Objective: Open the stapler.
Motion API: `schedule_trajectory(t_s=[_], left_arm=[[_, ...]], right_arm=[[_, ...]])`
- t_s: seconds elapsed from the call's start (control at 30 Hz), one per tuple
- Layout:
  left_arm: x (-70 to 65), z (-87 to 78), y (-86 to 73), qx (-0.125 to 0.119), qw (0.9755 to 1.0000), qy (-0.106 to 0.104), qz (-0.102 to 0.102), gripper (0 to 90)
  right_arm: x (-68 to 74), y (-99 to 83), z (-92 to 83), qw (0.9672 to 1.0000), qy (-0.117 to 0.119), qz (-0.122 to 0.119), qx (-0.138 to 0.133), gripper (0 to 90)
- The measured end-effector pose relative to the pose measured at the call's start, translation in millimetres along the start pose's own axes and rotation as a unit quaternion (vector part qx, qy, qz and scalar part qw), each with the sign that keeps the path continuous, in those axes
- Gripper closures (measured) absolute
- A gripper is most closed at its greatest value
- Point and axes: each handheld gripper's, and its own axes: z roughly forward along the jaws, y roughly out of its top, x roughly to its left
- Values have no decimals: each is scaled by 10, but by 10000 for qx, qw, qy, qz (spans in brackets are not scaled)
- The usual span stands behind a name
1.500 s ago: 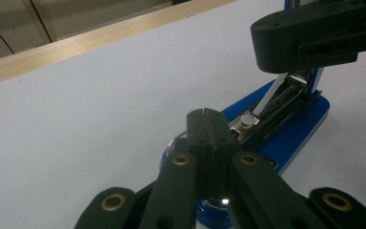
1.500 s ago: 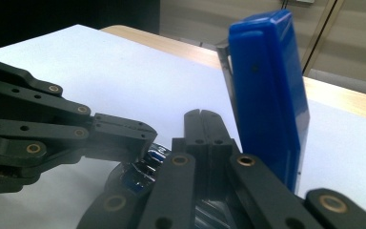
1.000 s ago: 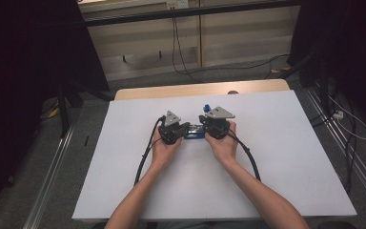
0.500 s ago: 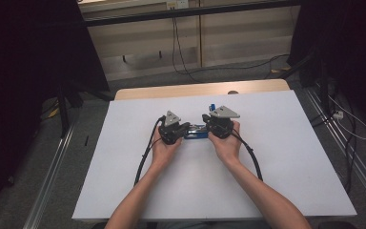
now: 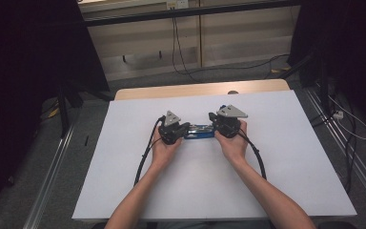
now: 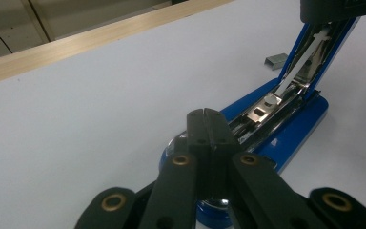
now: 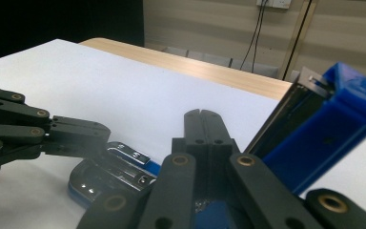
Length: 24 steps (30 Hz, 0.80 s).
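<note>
The blue stapler [image 5: 199, 131] lies mid-tabletop [image 5: 290, 157], toward the far edge, lid swung open. The left tool [image 6: 205, 113] and right tool [image 7: 201, 114], jaws fully closed and holding nothing, rest over its opposite ends.

A rectangular table [image 5: 286, 191] covered by a smooth white sheet is seen from above, and a strip of pale bare wood [image 5: 181, 90] is left uncovered along its far edge. A blue plastic stapler with a shiny metal staple channel [image 5: 199, 131] is laid near the middle of the white surface, its base flat on the sheet and its blue top arm swung open and tilted upward. A small grey metal block of staples [image 6: 276, 61] is set directly on the sheet just beside the raised arm, apart from the base.
</note>
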Motion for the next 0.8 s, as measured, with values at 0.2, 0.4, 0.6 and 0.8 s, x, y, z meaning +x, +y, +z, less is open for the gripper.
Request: schedule_trajectory(t_s=[0.2,0.4,0.6,0.8], left_arm=[[1,0,-1,-2,10000,-8,-4,900],[6,-2,-1,4,10000,-21,1,900],[3,-1,0,2,10000,-11,11,900],[8,-2,-1,7,10000,-35,-11,900]], right_arm=[[-24,3,-13,10000,-7,21,-2,900],[-196,25,-91,9995,-210,202,-113,900],[-325,2,-191,9993,-259,216,-137,900],[-360,-31,-202,9995,-276,138,-60,900]])
